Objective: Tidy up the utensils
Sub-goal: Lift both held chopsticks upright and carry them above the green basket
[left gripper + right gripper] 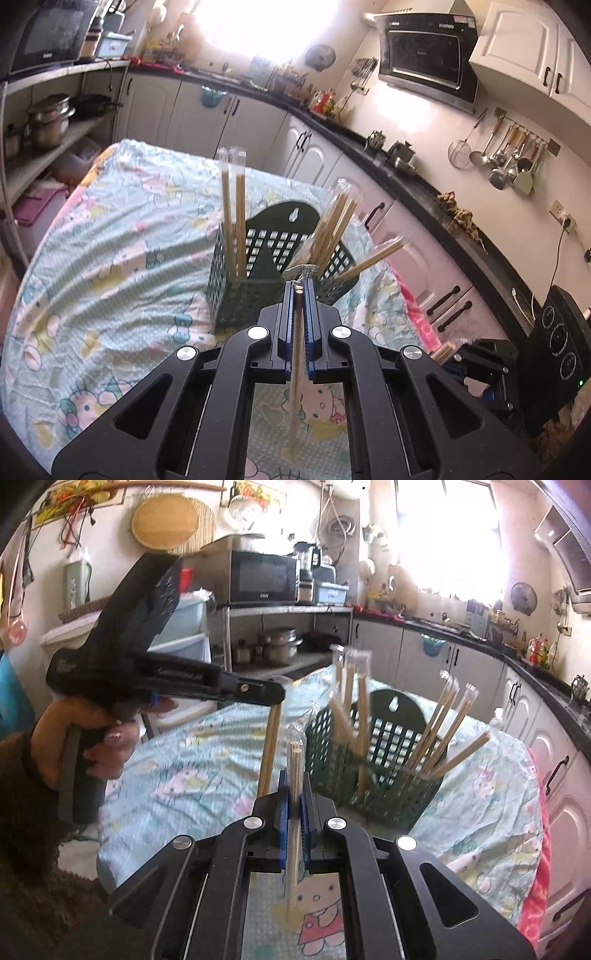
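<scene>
A dark green lattice basket (236,295) stands on the table, with several plastic-wrapped pairs of wooden chopsticks (236,218) leaning upright in it. My left gripper (300,288) is shut on one wrapped pair of chopsticks (295,369), which hangs down between its blue pads just in front of the basket. In the right wrist view my right gripper (294,775) is shut on another wrapped pair (293,867), held upright to the left of the basket (388,797). A hand holds the left gripper (279,694) at the left there, its pair of chopsticks (269,746) hanging below.
A pastel cartoon-print cloth (110,240) covers the table. White cabinets under a black counter (424,184) run behind and to the right. An induction cooker (557,339) sits at the right edge. Shelves with pots (48,122) and a microwave (262,578) stand to the left.
</scene>
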Demonstrator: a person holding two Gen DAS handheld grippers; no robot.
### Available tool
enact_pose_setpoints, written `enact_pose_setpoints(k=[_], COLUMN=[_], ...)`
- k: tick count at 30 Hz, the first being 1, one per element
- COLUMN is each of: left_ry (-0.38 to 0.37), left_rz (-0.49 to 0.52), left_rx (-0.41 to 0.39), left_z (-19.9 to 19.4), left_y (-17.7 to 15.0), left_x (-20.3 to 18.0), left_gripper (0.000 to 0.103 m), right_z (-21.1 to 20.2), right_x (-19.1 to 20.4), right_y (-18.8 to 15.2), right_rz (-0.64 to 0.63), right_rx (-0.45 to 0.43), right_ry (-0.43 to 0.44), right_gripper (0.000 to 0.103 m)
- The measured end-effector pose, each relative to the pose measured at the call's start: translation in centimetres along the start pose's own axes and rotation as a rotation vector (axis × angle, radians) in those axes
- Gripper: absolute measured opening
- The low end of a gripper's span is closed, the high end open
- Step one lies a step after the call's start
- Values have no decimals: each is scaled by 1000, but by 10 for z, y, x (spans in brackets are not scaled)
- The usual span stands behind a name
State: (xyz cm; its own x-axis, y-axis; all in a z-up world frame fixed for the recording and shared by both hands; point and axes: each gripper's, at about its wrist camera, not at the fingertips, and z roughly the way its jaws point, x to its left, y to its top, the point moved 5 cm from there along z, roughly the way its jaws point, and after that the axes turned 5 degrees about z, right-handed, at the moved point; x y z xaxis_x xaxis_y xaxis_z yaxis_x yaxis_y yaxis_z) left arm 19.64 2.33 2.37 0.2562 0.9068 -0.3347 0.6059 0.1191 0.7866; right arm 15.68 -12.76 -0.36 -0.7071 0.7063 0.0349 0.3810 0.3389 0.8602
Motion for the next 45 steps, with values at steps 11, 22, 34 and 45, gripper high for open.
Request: enact_pose_setpoints(k=[11,22,34,45], left_ry=[8,39,68,116], left_rz=[45,85,76,102], left_rx=[-86,-178,-261,-324], left_z=[-24,-50,-57,-48], left_y=[37,80,118,140], left_x=[-12,-15,-10,-15], left_gripper=[2,2,2,2], right_z=[-19,-33,-39,-47], right_x=[-18,-37,-56,-75], right_y=[45,93,129,157], right_rz=[37,30,43,66], right_rx=[-116,-223,-308,-391], right_ry=[-28,-72,-114,-143], right_gripper=[6,6,6,6])
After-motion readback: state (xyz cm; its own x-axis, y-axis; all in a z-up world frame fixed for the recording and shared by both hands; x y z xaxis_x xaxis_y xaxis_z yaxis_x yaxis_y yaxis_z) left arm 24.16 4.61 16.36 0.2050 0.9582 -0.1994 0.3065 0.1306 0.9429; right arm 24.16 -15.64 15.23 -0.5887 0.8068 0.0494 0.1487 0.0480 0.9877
